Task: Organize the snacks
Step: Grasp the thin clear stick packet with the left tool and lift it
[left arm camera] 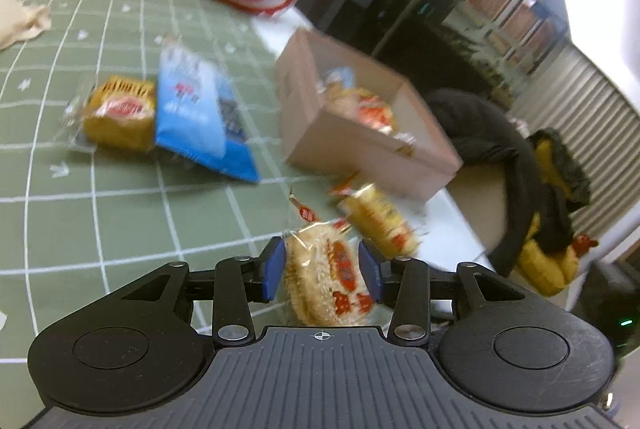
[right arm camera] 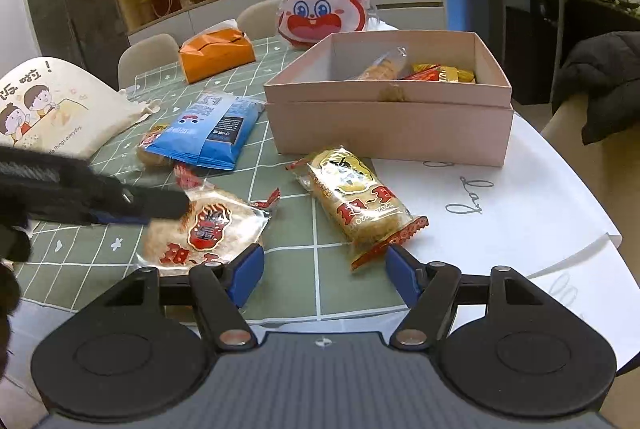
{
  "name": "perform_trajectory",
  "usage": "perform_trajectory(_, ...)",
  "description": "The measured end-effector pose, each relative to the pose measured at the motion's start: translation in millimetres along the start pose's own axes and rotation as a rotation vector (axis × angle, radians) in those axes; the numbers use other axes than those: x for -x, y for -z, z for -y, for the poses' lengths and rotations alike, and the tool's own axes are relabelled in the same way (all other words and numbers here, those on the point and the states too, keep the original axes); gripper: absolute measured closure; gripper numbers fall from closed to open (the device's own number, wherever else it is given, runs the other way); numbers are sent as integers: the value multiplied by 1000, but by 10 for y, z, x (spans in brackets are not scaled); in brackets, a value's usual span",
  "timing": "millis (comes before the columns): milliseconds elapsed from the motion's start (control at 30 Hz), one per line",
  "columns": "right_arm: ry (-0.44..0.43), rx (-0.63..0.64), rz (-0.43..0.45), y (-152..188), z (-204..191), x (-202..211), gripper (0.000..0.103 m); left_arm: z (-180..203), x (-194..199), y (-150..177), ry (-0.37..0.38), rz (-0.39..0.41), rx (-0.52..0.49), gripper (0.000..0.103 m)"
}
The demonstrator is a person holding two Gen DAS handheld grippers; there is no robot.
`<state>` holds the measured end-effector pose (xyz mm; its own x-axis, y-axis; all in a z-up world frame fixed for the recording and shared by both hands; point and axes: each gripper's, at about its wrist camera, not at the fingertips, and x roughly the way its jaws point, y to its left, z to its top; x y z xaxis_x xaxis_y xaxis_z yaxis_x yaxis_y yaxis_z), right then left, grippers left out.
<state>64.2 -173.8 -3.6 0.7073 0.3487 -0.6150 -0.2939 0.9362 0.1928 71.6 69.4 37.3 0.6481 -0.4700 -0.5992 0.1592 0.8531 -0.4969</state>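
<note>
Table (right arm camera: 520, 213): green cloth with a white grid, plus a smooth white sheet with cursive lettering at the box end.

Pink cardboard box (right arm camera: 390, 117): rectangular, open top, matte, seated in its own lid or tray. Inside: a clear-wrapped cracker stack (right arm camera: 386, 67) leaning on the wall and red/gold foil packets (right arm camera: 442, 73); what lies lower is hidden by the front wall.

Behind it: glossy rabbit-face bag (right arm camera: 322, 5), red and white, upright. Orange tissue pack (right arm camera: 218, 55), soft, creased. Cream canvas tote (right arm camera: 52, 105) with a cartoon print, cut off at the left edge.

Blue foil snack pouch (right arm camera: 210, 131), flat and crinkled, lying over a yellow wrapped cake (left arm camera: 120, 115). From the right wrist only the cake's corner shows.

Long rice-cracker pack (right arm camera: 358, 203): clear film, red serrated ends, flat on the cloth just in front of the box.

Round rice cracker pack (right arm camera: 208, 233): bumpy pale disc in clear film with a red label, near the table's front edge. Left gripper (left arm camera: 323, 271) is clamped on it, blue pads pressing both sides. Left view is motion-blurred, label text unreadable.

Right gripper (right arm camera: 323, 275): blue fingers spread wide, nothing between them, tips just short of the long pack's end.
</note>
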Motion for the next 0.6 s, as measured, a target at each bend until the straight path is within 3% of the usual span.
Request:
perform_trajectory(67, 7, 9, -1, 4, -19, -5, 34, 25, 8, -14, 22, 11, -8, 57)
perform_trajectory(400, -27, -16, 7, -3, 37, 16, 34, -86, -250, 53, -99, -63, -24, 57)
perform_trajectory(600, -6, -13, 84, 18, 6, 110, 34, -132, -258, 40, -57, -82, 4, 57)
